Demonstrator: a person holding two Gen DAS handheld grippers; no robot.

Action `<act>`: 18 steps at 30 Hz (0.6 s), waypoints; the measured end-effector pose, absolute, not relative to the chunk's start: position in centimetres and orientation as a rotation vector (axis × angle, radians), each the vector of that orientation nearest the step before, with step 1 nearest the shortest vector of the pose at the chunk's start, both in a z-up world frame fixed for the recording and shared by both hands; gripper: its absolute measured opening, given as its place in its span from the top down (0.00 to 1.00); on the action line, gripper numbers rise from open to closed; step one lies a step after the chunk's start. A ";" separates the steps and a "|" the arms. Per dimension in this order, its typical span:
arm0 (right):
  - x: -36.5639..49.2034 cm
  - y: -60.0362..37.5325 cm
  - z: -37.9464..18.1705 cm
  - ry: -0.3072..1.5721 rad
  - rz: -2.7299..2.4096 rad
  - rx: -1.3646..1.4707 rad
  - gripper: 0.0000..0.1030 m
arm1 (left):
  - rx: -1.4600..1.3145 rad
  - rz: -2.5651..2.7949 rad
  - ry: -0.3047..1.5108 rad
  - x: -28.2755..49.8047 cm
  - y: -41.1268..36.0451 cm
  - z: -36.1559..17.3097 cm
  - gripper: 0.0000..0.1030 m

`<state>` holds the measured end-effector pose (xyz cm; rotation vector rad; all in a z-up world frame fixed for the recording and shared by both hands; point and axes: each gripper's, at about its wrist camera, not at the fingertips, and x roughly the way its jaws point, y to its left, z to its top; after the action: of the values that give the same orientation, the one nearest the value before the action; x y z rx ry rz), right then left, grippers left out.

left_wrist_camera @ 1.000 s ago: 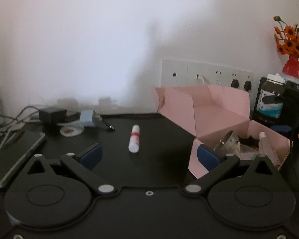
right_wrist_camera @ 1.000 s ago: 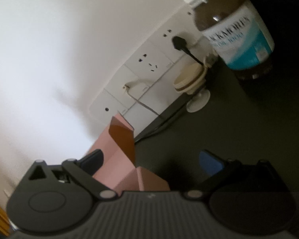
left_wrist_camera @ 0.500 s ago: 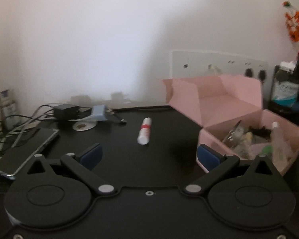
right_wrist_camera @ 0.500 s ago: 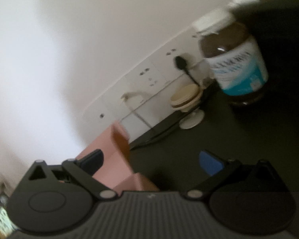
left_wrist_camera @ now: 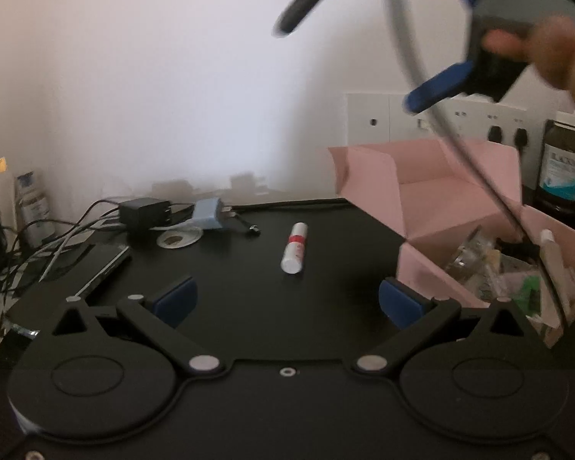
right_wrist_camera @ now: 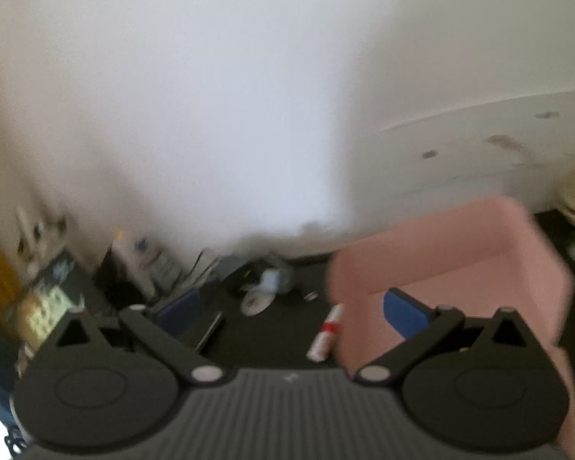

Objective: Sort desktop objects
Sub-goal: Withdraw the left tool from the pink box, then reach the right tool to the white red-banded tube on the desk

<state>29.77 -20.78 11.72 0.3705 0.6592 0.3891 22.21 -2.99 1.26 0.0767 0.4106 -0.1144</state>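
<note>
A white tube with a red band (left_wrist_camera: 295,247) lies on the black desk (left_wrist_camera: 249,287), straight ahead of my open left gripper (left_wrist_camera: 287,301), whose blue pads are empty. To its right an open pink box (left_wrist_camera: 433,207) holds several small items. The right gripper (left_wrist_camera: 349,57), held by a hand, hangs high over the box in the left wrist view, blurred. In the right wrist view my right gripper (right_wrist_camera: 291,312) is open and empty, with the tube (right_wrist_camera: 324,333) and the pink box (right_wrist_camera: 452,268) below it.
A black adapter (left_wrist_camera: 143,211), a blue plug (left_wrist_camera: 209,212), a tape roll (left_wrist_camera: 180,237) and tangled cables sit at the back left. A phone (left_wrist_camera: 103,268) lies at the left. A brown bottle (left_wrist_camera: 567,161) stands by the wall sockets (left_wrist_camera: 402,119).
The right gripper has swung left and up, now over the pink box and facing the desk's left side. The left gripper has drifted left and slightly back; the tube has not moved.
</note>
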 end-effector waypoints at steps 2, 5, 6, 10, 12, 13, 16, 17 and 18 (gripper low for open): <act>31.2 -18.6 10.8 0.707 0.395 0.344 0.01 | 0.065 -0.097 0.414 22.3 -2.8 1.2 0.00; 33.4 -16.3 9.2 0.778 0.378 0.322 0.01 | 0.024 -0.048 0.416 22.4 -2.0 1.3 0.00; 34.0 -15.7 8.6 0.804 0.368 0.320 0.01 | 0.016 -0.040 0.415 22.4 -1.9 1.3 0.00; 35.4 -13.4 6.9 0.843 0.338 0.249 0.01 | 0.016 -0.031 0.420 22.5 -1.8 1.3 0.00; 35.8 -12.4 6.6 0.839 0.333 0.217 0.01 | 0.026 -0.029 0.417 22.4 -1.9 1.3 0.00; 36.1 -11.9 6.6 0.839 0.336 0.206 0.01 | 0.032 -0.029 0.416 22.4 -2.0 1.3 0.00; 36.4 -10.6 6.5 0.848 0.356 0.193 0.01 | 0.040 -0.029 0.413 22.4 -2.1 1.4 0.00; 36.4 -10.2 6.6 0.852 0.365 0.192 0.01 | 0.039 -0.028 0.413 22.4 -2.1 1.4 0.00; 36.4 -10.0 6.6 0.856 0.385 0.199 0.01 | 0.036 -0.029 0.415 22.5 -2.1 1.4 0.00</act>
<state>36.36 -9.96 6.61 0.1993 0.8555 0.3847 22.46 -2.10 1.35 0.0363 0.4150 -0.0285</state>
